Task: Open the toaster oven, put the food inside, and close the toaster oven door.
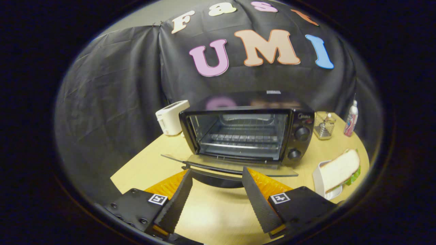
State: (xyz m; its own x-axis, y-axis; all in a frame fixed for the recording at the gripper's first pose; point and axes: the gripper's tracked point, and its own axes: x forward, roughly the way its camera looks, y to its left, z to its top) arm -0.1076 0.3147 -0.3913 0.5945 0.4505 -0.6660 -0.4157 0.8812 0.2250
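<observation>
On the wooden table [143, 166] sits the black toaster oven [248, 127], its glass door [231, 166] dropped flat so the wire rack [243, 137] inside shows. Just ahead of the door handle [213, 169] is the gripper [217, 178], fingers [178, 200] spread wide apart and gripping nothing (handle sits roughly between the tips). The sandwich [340, 169] lies on a white dish [318, 178] beside the oven's knob side. A white toaster [171, 117] stands on the oven's other side, by the back cloth.

Wooden table [153, 163] bears toaster oven [247, 127], toaster [170, 117], sandwich tray [318, 178].
</observation>
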